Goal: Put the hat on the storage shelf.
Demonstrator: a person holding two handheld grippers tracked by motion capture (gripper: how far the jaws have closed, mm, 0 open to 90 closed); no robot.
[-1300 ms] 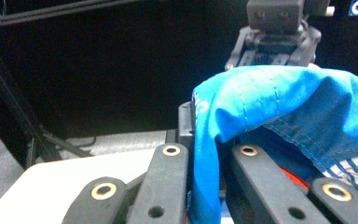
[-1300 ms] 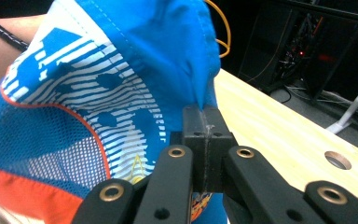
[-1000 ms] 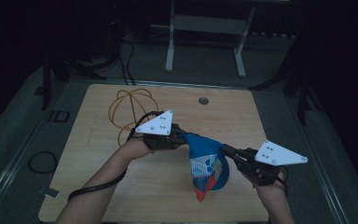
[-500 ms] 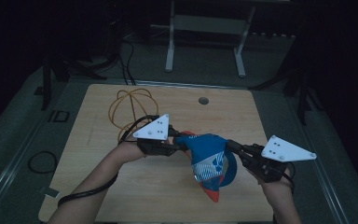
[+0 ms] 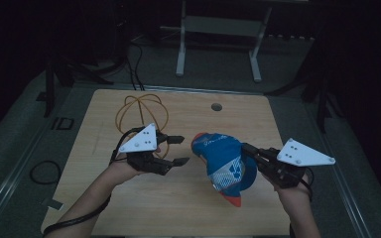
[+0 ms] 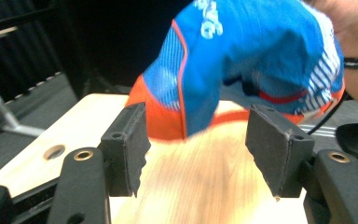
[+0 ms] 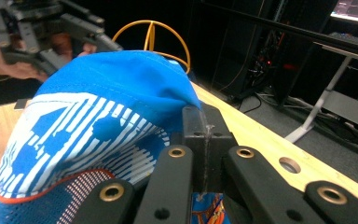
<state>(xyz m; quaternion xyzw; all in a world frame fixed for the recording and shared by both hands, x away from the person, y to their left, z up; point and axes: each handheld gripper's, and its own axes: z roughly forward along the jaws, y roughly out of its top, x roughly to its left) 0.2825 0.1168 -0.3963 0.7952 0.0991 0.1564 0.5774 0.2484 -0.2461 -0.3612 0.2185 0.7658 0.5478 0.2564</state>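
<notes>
My right gripper (image 5: 248,149) pinches the blue cap (image 5: 225,166) and holds it above the table (image 5: 188,208). My left gripper (image 5: 181,149) is wide open, just beside the cap. Behind stands the wire ball (image 5: 143,111); I think the cap is not placed yet.

Surroundings of the wooden table (image 5: 129,208)

An orange wire sphere frame (image 5: 142,113) is set on the table's far left part, and a round hole (image 5: 217,106) is cut near its far edge. A white metal stand (image 5: 217,37) is placed on the dark floor beyond the table. A black cable loop (image 5: 43,171) is laid on the floor at the left.
</notes>
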